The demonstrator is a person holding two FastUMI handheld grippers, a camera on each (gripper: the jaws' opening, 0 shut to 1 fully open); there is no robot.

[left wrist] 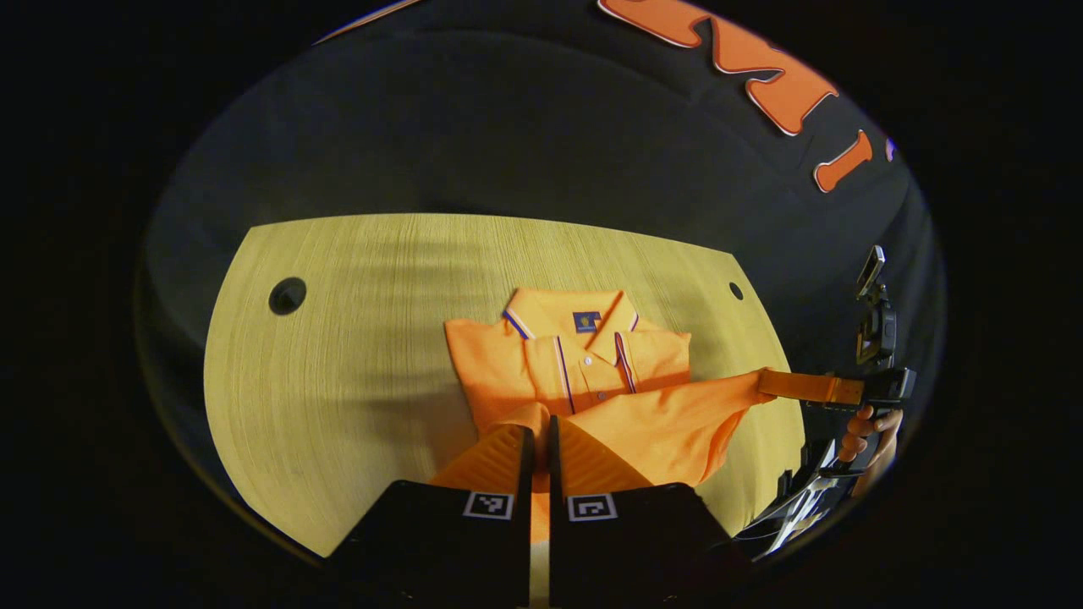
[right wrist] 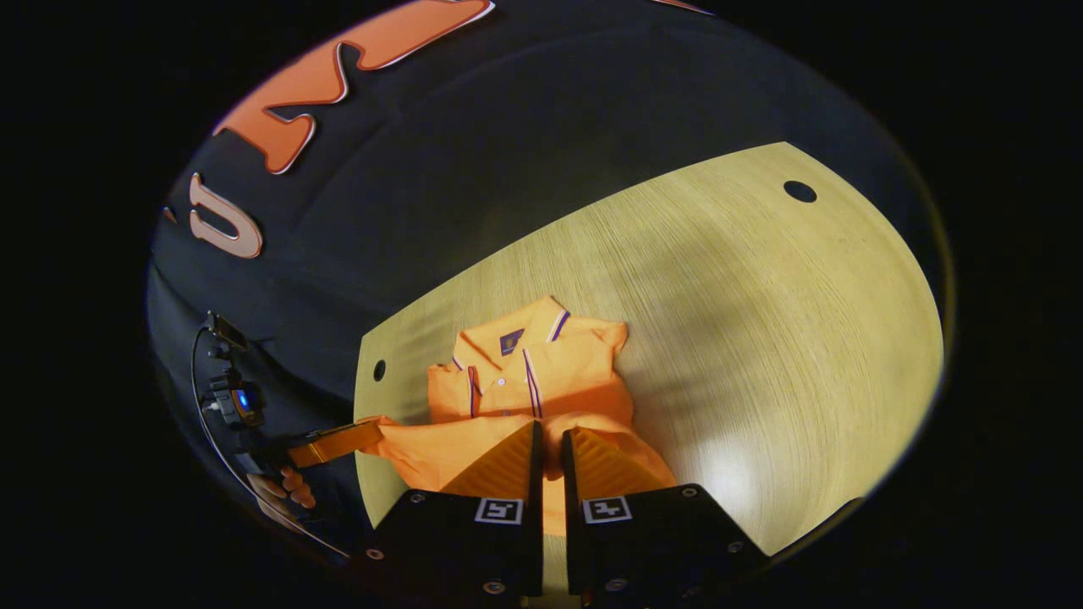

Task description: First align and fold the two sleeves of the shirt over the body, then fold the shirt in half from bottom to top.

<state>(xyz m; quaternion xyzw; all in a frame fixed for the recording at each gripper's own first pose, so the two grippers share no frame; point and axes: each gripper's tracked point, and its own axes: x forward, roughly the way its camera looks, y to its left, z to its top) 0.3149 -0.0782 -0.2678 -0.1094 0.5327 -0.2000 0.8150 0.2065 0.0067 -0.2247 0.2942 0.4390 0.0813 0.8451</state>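
Left gripper view, nearest first: the left gripper (left wrist: 540, 444) sits at six o'clock with its fingers drawn narrow, a fold of the orange shirt (left wrist: 592, 372) pinched between them at the hem. Past it, at three o'clock, the right gripper (left wrist: 766, 382), held by a hand (left wrist: 867, 436), grips the other hem corner, and the cloth between the two is lifted and pulled taut. Farther off, at twelve o'clock from the fingers, the collar (left wrist: 571, 321) lies flat on the wooden table (left wrist: 355, 338), with the sleeves apparently already folded onto the body.

Right gripper view, in the same order: its own fingers are nearly closed on orange cloth at six o'clock; the other gripper shows at nine o'clock with the hem stretched to it; the collar lies beyond at twelve.

Judging from this, the sleeve folds are done and the bottom-to-top fold is in hand, the hem raised but not yet laid down. The next move calls for both grippers to travel together toward the collar, level and evenly spaced, so the hem lands square on the shoulders before either lets go.
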